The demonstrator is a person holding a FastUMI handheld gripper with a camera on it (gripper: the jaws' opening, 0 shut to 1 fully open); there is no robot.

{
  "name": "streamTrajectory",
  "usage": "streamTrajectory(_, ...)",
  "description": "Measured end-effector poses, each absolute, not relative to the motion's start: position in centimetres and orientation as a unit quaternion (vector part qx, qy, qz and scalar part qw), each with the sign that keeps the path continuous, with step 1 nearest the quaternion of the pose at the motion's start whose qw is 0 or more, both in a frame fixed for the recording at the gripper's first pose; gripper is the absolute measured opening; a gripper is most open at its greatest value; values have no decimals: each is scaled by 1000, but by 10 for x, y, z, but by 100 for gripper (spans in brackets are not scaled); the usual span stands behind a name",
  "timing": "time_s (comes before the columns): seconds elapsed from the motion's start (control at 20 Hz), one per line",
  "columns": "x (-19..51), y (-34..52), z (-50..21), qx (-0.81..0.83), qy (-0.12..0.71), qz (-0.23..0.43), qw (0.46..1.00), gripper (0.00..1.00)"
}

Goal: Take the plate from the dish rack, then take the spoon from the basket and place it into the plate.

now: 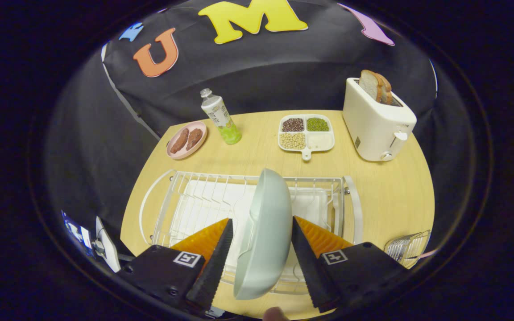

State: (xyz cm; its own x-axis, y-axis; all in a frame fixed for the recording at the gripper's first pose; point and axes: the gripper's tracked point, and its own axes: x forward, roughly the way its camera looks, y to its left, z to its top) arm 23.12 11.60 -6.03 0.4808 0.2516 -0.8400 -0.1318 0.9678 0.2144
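Plate: I see the pale green plate (266,232) standing on edge at lower centre of the frame, in the white wire dish rack (185,200), tilted slightly with its top leaning right.
Claw: my gripper (259,232) is spread, its two dark serrated fingers (214,263) on either side of the plate; the right finger lies at the plate's rim, the left one stands a little off its face. I cannot tell if either actually presses on it.
Basket: a small wire basket (408,246) sits at the lower right, just beyond the rack's right end; I cannot make out the spoon in it.
Surface: I am over a light wooden table (395,191); the rack takes up its near half, with a white tray under the wires.
Room: black cloth wall behind the table, across the upper frame.
Other things: at upper left of the table a pink dish (187,139) with two brown pieces of food; beside it a small bottle (220,117) with greenish liquid; at centre back a white divided tray (306,132) with beans and grains; at upper right a white toaster (376,120) with bread slices (375,86) sticking up.
In the way: nothing between my fingers and the plate; the rack's wire prongs stand close on the plate's left.
Bottom edge: a fingertip (275,314) shows below the plate.
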Motion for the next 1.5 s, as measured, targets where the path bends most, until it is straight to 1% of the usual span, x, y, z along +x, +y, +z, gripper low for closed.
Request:
streamTrajectory(0.05, 232, 115, -64, 61, 505, 103, 855, 79)
streamTrajectory(0.1, 233, 115, -68, 63, 511, 95, 852, 67)
streamTrajectory(0.15, 234, 113, -70, 63, 515, 86, 850, 62)
streamTrajectory(0.2, 236, 111, -70, 65, 518, 76, 850, 52)
streamTrajectory(0.3, 236, 109, -74, 66, 523, 60, 848, 47)
streamTrajectory(0.55, 230, 99, -67, 32, 538, 11, 842, 41)
streamTrajectory(0.65, 233, 93, -57, 5, 529, -14, 849, 40)
streamTrajectory(0.8, 230, 97, -46, -31, 521, -33, 852, 38)
streamTrajectory(0.95, 230, 95, -23, -65, 488, -52, 869, 37)
streamTrajectory(1.2, 190, 114, 2, -55, 464, -18, 884, 35)
streamTrajectory(1.5, 105, 128, -12, 19, 448, 47, 893, 35)
